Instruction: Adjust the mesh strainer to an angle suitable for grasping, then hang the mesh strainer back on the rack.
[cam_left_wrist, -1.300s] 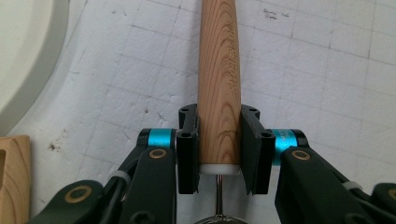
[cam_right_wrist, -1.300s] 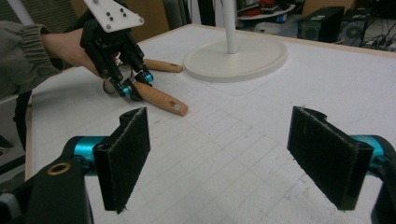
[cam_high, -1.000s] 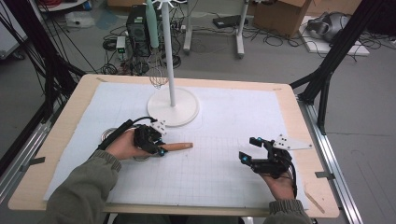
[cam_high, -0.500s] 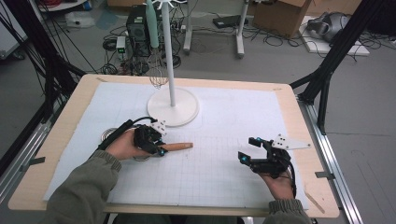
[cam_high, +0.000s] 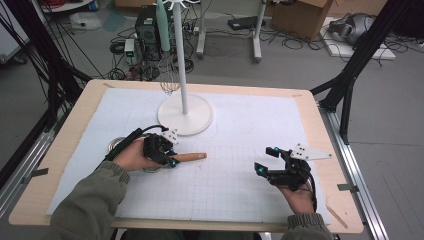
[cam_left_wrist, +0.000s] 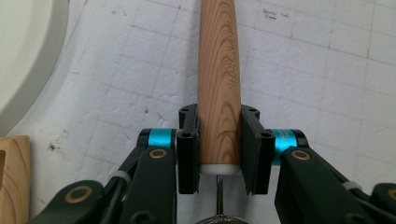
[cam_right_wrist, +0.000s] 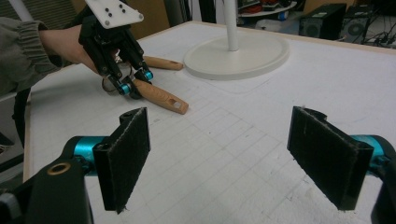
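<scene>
A round wooden handle (cam_left_wrist: 219, 79) with pale, streaked grain lies flat on the gridded mat, pinched between the left gripper's (cam_left_wrist: 219, 140) two jaws near its white-capped end, where a thin metal shank runs back under the jaws. Its free end (cam_right_wrist: 176, 105), with a small slot, points out beyond the jaws.

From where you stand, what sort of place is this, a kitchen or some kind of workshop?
Most likely a lab or workshop, not a kitchen. A computer tower and loose cables sit on the bare floor, cardboard boxes stand behind, and black metal frame struts flank the table.
</scene>
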